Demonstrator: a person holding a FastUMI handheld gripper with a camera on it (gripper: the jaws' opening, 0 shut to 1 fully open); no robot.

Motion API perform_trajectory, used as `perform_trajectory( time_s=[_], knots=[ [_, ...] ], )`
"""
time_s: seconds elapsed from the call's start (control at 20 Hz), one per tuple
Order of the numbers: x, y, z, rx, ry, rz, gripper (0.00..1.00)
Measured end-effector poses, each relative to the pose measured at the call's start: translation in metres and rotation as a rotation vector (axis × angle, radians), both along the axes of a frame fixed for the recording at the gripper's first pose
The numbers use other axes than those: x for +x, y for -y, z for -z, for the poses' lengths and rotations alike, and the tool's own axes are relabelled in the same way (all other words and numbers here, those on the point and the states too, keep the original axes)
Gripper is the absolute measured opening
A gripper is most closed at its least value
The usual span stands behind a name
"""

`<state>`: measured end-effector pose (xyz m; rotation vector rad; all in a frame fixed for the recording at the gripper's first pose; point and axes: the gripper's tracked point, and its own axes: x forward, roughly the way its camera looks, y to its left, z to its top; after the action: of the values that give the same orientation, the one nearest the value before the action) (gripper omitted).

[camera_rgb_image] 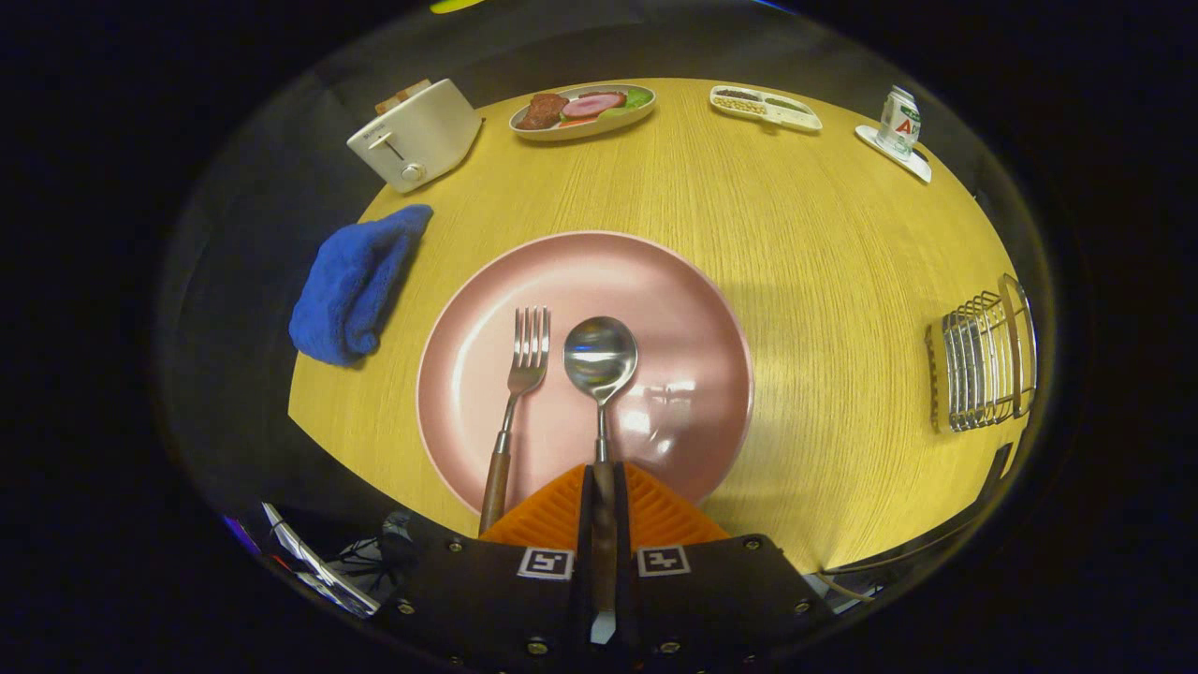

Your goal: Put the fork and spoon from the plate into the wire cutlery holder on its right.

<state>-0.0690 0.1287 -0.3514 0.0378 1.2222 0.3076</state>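
On the wooden table (842,243) we saw one plate (693,318), one fork (524,365), one wire holder (983,360) at the right edge; our gripper (604,510) clamped one spoon's (600,360) handle.

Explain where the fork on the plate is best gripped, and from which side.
Grip the fork by its wooden handle, from the near side: the handle overhangs the pink plate's near rim, beside the tongs, which are closed on the spoon handle.
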Motion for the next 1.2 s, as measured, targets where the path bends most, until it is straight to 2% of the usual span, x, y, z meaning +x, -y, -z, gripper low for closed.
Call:
perform_trajectory(
  time_s=[0.25,0.3,0.35,0.6,0.9,1.2],
  knots=[
    [0.004,-0.013,-0.019,0.122,0.003,0.029,0.11],
    [0.000,-0.016,-0.022,0.161,-0.005,0.059,0.11],
    [-0.001,-0.019,-0.029,0.188,-0.029,0.079,0.04],
    [0.008,-0.005,-0.031,0.227,-0.020,0.148,0.04],
    [0.031,0.024,-0.079,0.353,0.048,0.308,0.04],
    [0.053,0.107,-0.123,0.388,0.181,0.540,0.04]
  ],
)
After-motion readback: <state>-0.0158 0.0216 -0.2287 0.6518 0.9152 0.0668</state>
